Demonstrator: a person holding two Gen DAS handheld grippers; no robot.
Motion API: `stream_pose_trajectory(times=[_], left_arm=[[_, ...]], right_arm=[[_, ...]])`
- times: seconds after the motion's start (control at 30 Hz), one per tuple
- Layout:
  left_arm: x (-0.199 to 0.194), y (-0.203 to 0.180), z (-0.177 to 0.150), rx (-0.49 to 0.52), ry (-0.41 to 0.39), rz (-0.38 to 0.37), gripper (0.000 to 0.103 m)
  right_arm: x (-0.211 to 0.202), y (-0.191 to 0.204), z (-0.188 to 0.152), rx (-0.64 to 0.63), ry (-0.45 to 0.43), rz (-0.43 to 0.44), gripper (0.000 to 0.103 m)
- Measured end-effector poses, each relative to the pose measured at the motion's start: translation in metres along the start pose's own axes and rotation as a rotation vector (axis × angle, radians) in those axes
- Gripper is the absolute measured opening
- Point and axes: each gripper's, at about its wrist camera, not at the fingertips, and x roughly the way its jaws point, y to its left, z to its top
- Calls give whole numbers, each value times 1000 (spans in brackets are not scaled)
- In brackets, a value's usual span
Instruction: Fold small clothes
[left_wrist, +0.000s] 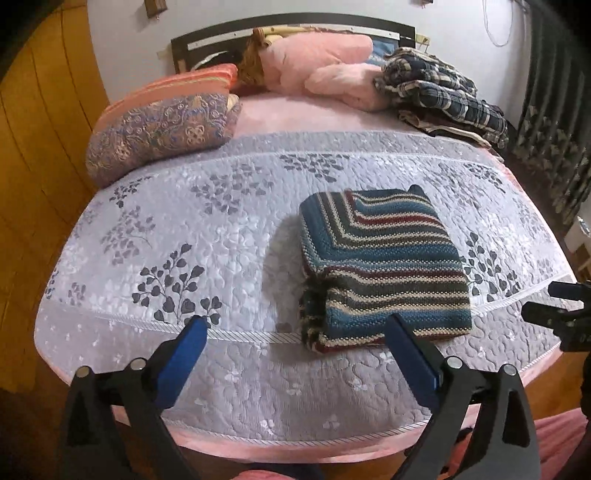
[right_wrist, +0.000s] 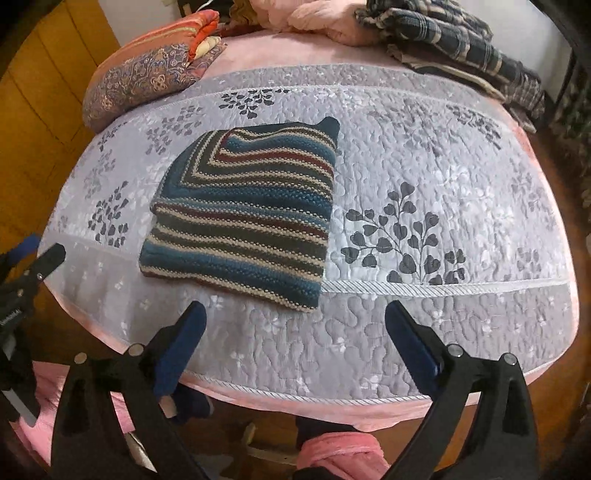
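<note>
A striped knit garment (left_wrist: 380, 266) in blue, maroon, cream and dark green lies folded into a thick rectangle on the lavender quilt (left_wrist: 221, 229). My left gripper (left_wrist: 295, 325) is open, hovering just short of the garment's near edge, its right finger close to the front corner. In the right wrist view the same folded garment (right_wrist: 243, 218) sits ahead and to the left of my right gripper (right_wrist: 293, 308), which is open and holds nothing. Each gripper's black frame shows at the edge of the other's view.
A rolled paisley quilt (left_wrist: 162, 129) lies at the back left. Pink bedding (left_wrist: 325, 70) and a plaid pile (left_wrist: 443, 96) sit by the headboard. Wooden floor surrounds the bed, with curtains (left_wrist: 554, 129) on the right. Pink fabric (right_wrist: 340, 454) lies below the bed's front edge.
</note>
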Motion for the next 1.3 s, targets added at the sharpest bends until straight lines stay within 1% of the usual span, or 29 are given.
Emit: stream_pose_trajectory(times=[0.2,0.33,0.5,0.6,0.87,1.03,1.3], left_arm=[[-2,3,-7,-47,21,-15,98],[-6,3,-12,-48,10,2,98],[-5,0,-22,-45,24,-11,98],[-4,-2,-21,-40,25,-9,98],[-5,-6,-24,-38,25,-12,98],[-7,-6,-25,-42,21,7,98],[-5,-8,-28,-34,32,-6,98]], right_arm=[[-10,13,-7,-21,-29,22,98],[-11,14,-14,0,-23,42,99],[-12,11,-19,27,-20,25,99],[-14,12,-23,34,-29,5,99],[-12,18,-28,12,-14,1,99],[-10,22,-29,11,-8,4,99],[-2,26,-28,10,21,10,99]])
